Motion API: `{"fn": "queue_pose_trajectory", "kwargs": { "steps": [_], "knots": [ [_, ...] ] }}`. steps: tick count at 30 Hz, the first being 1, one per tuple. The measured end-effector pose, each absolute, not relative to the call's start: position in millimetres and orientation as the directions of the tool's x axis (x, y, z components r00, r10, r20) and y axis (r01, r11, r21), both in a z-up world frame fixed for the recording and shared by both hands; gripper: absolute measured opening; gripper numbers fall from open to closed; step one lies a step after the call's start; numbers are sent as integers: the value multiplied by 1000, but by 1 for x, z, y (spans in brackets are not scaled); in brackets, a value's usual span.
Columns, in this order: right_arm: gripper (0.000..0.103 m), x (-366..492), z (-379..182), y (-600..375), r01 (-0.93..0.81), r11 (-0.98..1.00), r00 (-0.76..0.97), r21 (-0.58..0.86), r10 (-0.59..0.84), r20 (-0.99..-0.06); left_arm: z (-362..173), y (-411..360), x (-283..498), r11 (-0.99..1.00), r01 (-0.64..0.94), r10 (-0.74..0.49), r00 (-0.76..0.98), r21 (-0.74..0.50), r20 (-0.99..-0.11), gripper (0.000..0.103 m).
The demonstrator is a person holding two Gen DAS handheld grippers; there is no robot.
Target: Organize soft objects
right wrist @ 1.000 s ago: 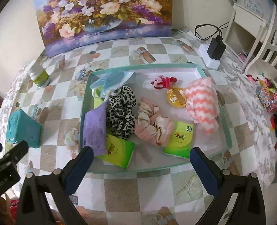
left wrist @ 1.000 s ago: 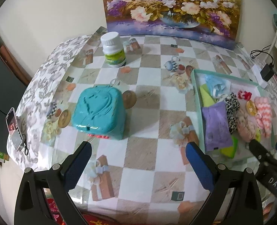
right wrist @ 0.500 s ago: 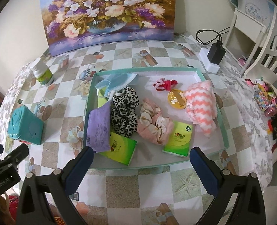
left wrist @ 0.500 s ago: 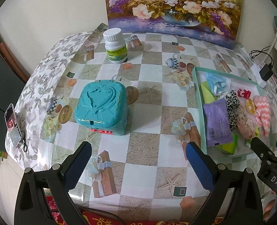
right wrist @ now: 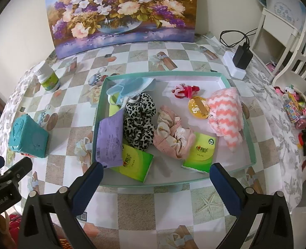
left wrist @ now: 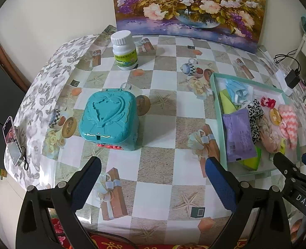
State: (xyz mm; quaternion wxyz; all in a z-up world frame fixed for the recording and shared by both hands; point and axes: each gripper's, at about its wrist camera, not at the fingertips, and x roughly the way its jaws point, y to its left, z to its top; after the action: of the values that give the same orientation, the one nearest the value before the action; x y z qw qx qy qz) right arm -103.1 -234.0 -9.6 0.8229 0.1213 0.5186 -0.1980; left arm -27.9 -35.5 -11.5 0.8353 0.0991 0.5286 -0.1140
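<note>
**Both tools wide over the desk, soft things heaped in the tray**

Right now my left tool (left wrist: 153,178) hangs with its blue-padded fingers spread wide and holding nothing, above the glossy checked cloth of the desk (left wrist: 163,124). Ahead of it stands a teal plastic box (left wrist: 109,120), squarish with rounded corners and a raised relief on its lid. Farther back is a white pill bottle (left wrist: 124,50) with a ribbed cap and a green label.

My right tool (right wrist: 156,176) is equally wide and empty, poised at the near rim of the shallow teal tray (right wrist: 254,145). The soft things all lie inside it. A leopard-print scrunchie (right wrist: 139,122), ruffled and glossy, touches a crumpled pale pink scrunchie (right wrist: 171,134). A fluffy towel with coral and white zigzags (right wrist: 225,116) slumps at the right side. A light blue face mask (right wrist: 130,89) is bunched in the far left corner. A small red and white hair tie (right wrist: 185,91) lies apart near the far wall, and a flat round yellow tin (right wrist: 198,108) sits against the towel. A flat purple packet (right wrist: 109,141) overlaps one of two green tissue packs (right wrist: 136,166), the other (right wrist: 200,153) lying by the pink scrunchie.
</note>
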Motion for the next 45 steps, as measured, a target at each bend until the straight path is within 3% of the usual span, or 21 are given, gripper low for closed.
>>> {"fn": "queue_pose_trajectory", "kwargs": {
  "steps": [45],
  "knots": [
    [103, -102, -12, -234, 459, 888, 375, -18, -212, -902, -12, -35, -27, 954, 293, -77, 416, 54, -906, 100]
  ]
}}
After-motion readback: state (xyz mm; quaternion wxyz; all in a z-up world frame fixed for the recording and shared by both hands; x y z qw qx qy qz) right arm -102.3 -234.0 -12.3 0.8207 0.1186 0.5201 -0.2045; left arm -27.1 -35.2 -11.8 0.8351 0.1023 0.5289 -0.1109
